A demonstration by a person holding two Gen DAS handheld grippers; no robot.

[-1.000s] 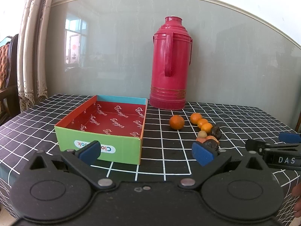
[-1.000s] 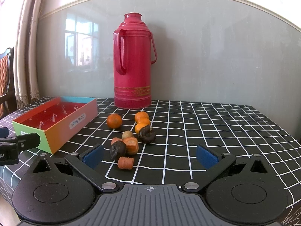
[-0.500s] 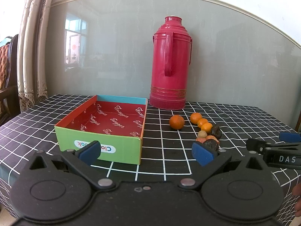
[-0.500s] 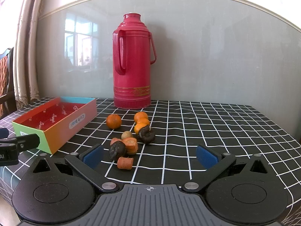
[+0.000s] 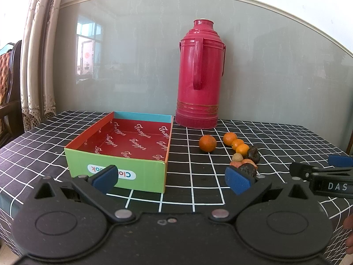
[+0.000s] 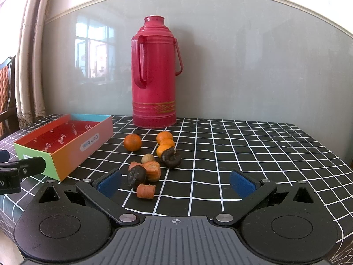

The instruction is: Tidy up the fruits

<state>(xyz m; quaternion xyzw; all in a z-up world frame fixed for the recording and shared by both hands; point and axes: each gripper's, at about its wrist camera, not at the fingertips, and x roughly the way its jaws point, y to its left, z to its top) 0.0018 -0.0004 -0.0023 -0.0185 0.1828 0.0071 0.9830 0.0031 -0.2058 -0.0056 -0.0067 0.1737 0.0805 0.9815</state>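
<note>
A colourful cardboard box (image 5: 114, 172) with a red inside stands open on the checked tablecloth; it also shows in the right wrist view (image 6: 66, 152). To its right lies a cluster of fruit: a lone orange (image 5: 207, 143) (image 6: 132, 142), a row of small oranges (image 5: 237, 144) (image 6: 165, 142), dark wrinkled fruits (image 6: 170, 158) (image 6: 136, 175) and orange pieces (image 6: 145, 191). My left gripper (image 5: 171, 177) is open and empty in front of the box. My right gripper (image 6: 175, 182) is open and empty, just short of the fruit cluster.
A tall red thermos (image 5: 199, 75) (image 6: 154, 72) stands at the back of the table against a grey wall panel. Curtains and a chair (image 5: 8, 84) are at the left. The table's front edge is near both grippers.
Both grippers have drifted very slightly; the fruit sits a little further off in the left view. Nothing was grasped or moved.
</note>
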